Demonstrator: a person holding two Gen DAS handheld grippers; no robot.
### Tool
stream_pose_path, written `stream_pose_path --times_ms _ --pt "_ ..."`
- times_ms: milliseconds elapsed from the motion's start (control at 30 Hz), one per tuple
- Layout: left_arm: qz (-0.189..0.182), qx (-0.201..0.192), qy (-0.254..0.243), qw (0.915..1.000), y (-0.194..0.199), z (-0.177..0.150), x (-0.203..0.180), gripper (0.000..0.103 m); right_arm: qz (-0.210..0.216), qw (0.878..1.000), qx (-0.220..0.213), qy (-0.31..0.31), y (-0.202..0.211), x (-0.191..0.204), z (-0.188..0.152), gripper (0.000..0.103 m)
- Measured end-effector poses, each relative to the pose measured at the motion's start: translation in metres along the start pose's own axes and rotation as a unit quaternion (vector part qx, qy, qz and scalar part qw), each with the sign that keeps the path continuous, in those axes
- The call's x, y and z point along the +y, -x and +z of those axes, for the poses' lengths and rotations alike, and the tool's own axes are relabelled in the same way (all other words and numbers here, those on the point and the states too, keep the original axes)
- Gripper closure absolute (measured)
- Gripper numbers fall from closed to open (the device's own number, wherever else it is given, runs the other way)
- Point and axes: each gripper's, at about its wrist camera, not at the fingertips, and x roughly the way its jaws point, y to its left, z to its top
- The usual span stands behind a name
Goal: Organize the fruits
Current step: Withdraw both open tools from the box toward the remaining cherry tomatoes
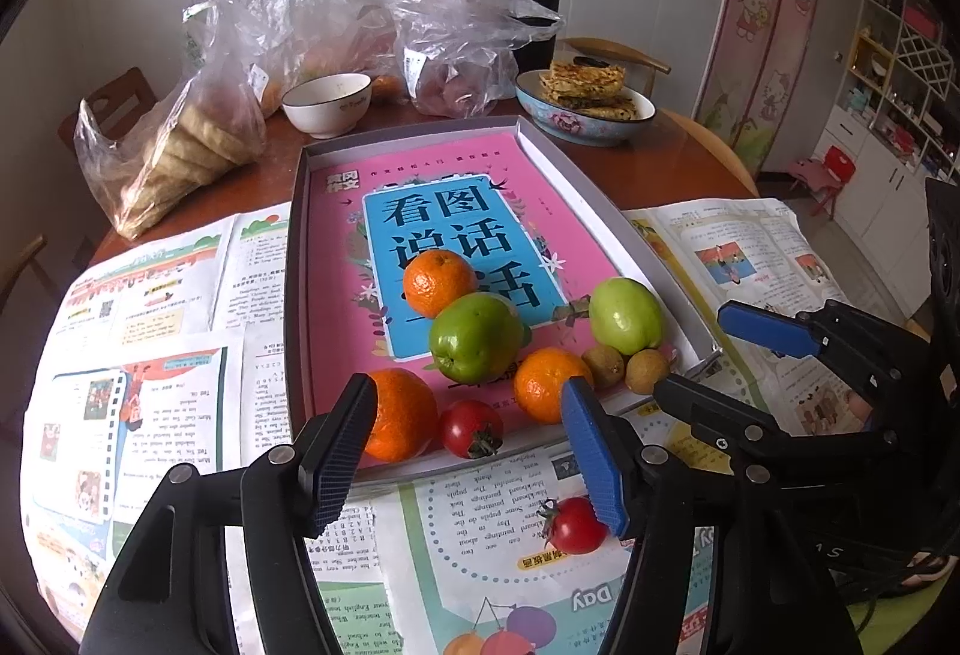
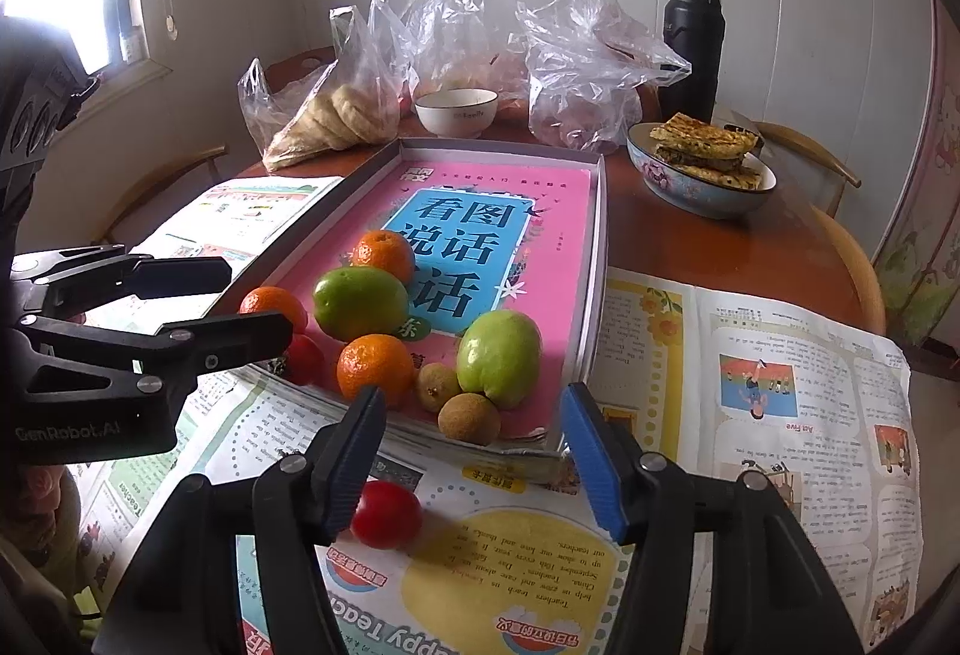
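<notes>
- Your one loose fruit is the small red tomato [image 2: 385, 514]. It sits on the newspaper [image 2: 540, 553] that covers the table [image 2: 720, 247], outside the near edge of the shallow box tray [image 2: 601, 211].
- From your right hand-held gripper [image 2: 474, 466], the tomato lies low and just inside its left finger [image 2: 351, 466], nearly touching the pad. It is off-centre, so I judge you would have to shift that way before closing.
- From your left hand-held gripper [image 1: 471, 457], the same tomato [image 1: 575, 525] sits against the lower tip of its right finger [image 1: 591, 454], partly tucked behind it.
- Both grippers look about equally near; the right one seems to me the better lined up.
- Both hand-held grippers stand roughly half open with nothing pressed between the pads. Neither holds a fruit.
- The tomato is round, glossy and bright red, with a dark green calyx pointing to the left in the left wrist view. It has no real long axis, so any closing direction should do. It will likely roll and bruise easily.
- Beyond your fingers, in the tray, lie three oranges, two green fruits [image 2: 498, 358], two small brown fruits [image 2: 468, 418] and a second tomato [image 1: 471, 428], all bunched at the near end.
</notes>
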Motion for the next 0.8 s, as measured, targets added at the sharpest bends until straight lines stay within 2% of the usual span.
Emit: stream_pose_path --times_ms 300,800 --pt "0.003 -0.005 0.001 1.0000 0.009 -0.004 0.002 0.032 0.001 1.000 -0.008 0.006 0.009 0.004 -0.001 0.040" --pt "-0.001 -0.002 -0.003 1.0000 0.022 -0.019 0.001 0.031 -0.001 1.000 -0.004 0.016 0.021 0.011 -0.014 0.037"
